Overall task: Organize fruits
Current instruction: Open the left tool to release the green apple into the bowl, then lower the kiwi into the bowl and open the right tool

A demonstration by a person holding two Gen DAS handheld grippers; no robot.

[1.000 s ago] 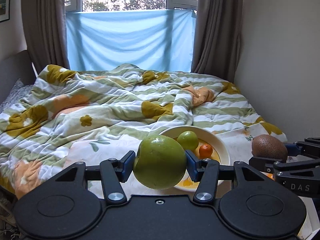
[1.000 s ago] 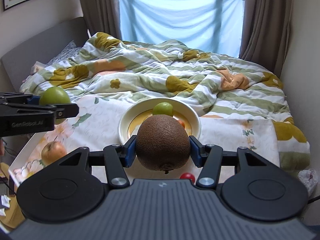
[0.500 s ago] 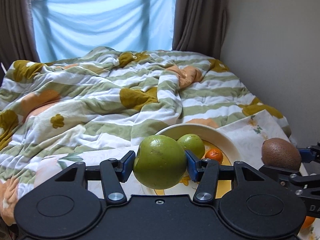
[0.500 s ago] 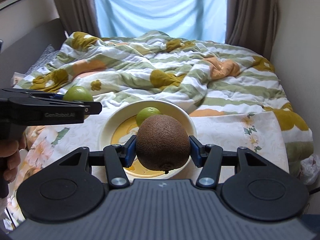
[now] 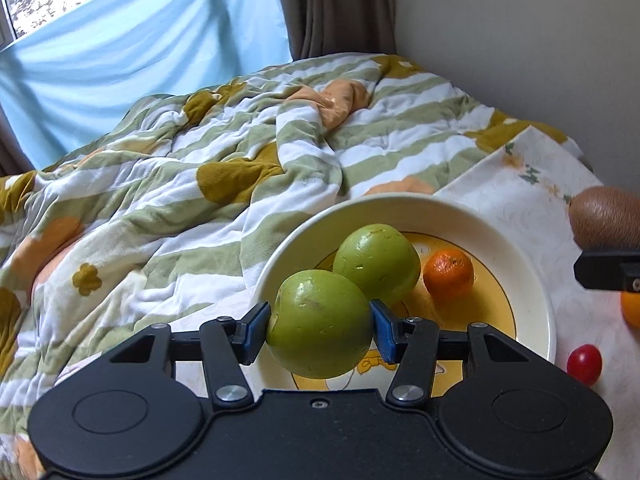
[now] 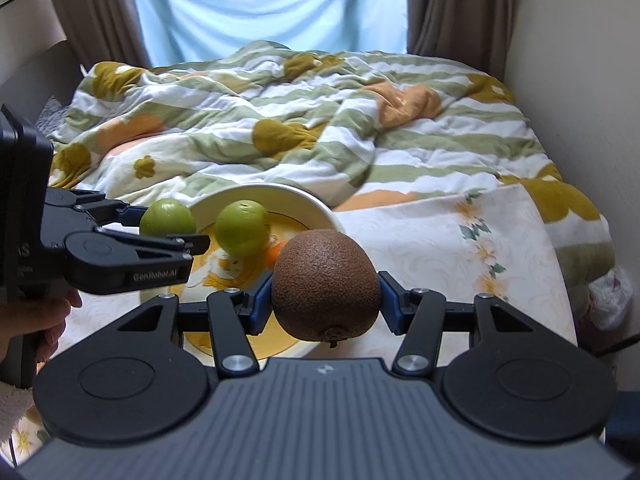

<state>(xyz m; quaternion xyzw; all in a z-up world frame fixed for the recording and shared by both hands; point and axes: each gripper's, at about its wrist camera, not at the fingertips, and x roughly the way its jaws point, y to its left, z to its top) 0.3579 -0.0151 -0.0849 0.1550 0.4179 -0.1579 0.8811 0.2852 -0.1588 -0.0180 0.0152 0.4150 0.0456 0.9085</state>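
My left gripper [image 5: 320,327] is shut on a green apple [image 5: 319,323] and holds it over the near left rim of a cream plate [image 5: 532,276]. The plate holds a second green apple [image 5: 378,264] and a small orange mandarin [image 5: 448,271]. My right gripper [image 6: 326,300] is shut on a brown kiwi [image 6: 326,284], just right of the plate [image 6: 320,210]. The left gripper [image 6: 168,226] with its apple [image 6: 167,217] shows in the right wrist view, left of the plated apple [image 6: 242,227]. The kiwi [image 5: 604,216] shows at the left wrist view's right edge.
The plate sits on a white floral cloth [image 6: 460,240] on the bed. A red cherry tomato [image 5: 584,363] and an orange fruit [image 5: 632,308] lie on the cloth right of the plate. A rumpled striped quilt [image 5: 200,168] lies behind. A wall [image 6: 580,60] stands on the right.
Both grippers have moved forward and down toward the plate with their fruit still held. The left apple now hangs over the plate's near rim, and the plate looks much closer.
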